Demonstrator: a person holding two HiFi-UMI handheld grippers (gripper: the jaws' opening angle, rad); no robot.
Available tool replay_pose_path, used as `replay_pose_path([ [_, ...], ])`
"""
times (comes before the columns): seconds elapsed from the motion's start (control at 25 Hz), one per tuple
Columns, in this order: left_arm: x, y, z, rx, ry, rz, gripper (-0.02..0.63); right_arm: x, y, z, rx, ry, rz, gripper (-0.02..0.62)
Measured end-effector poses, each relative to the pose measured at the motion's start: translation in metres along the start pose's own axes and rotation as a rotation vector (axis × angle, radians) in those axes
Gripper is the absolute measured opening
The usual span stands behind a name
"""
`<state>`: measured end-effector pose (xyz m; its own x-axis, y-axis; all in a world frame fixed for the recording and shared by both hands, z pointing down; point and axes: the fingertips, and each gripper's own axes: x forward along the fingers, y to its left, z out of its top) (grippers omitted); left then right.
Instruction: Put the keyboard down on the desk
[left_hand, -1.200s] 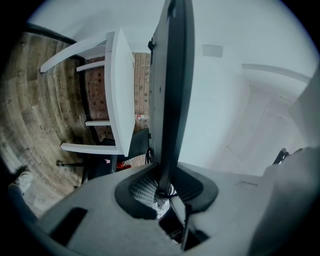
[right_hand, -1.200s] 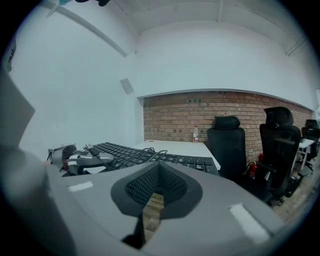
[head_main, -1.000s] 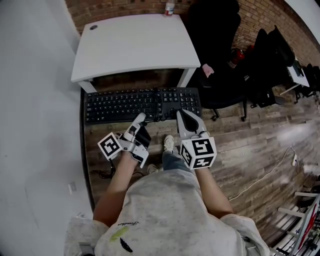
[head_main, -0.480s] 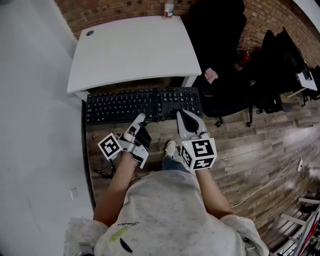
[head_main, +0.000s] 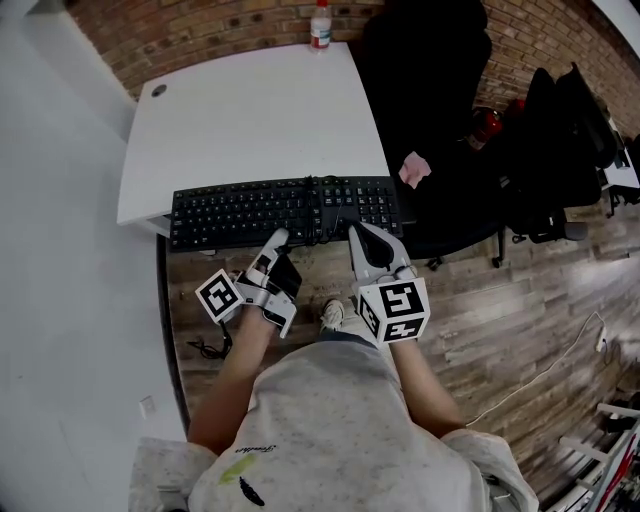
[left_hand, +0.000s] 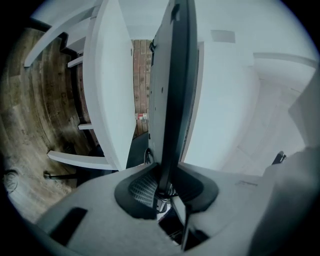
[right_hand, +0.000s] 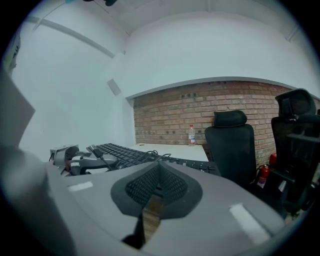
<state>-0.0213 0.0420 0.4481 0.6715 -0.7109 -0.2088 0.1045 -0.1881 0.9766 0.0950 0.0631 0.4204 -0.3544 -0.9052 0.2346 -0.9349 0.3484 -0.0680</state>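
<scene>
A black keyboard hangs level between both grippers, its far edge over the front edge of the white desk. My left gripper is shut on the keyboard's near edge left of the middle. In the left gripper view the keyboard runs edge-on out of the jaws beside the desk. My right gripper is shut on the near edge further right. The right gripper view shows the keyboard reaching away from its jaws. A coiled cable lies on the keys.
A plastic bottle stands at the desk's far edge against the brick wall. A black office chair is right of the desk, with a red fire extinguisher beyond it. A white wall runs along the left. Wood floor lies under me.
Both grippers have carried the keyboard forward: it hung in front of the desk over the floor, and now its far edge overlaps the desk's front edge.
</scene>
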Motion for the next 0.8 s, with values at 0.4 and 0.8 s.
replay_pose_path([
  [0.4, 0.066, 0.014, 0.016, -0.002, -0.054, 0.024, 0.077, 0.044, -0.055, 0.016, 0.017, -0.003, 0.05, 0.011],
  [0.8, 0.099, 0.028, 0.036, 0.008, -0.083, 0.044, 0.078, 0.079, -0.076, 0.022, 0.014, -0.001, 0.092, 0.011],
])
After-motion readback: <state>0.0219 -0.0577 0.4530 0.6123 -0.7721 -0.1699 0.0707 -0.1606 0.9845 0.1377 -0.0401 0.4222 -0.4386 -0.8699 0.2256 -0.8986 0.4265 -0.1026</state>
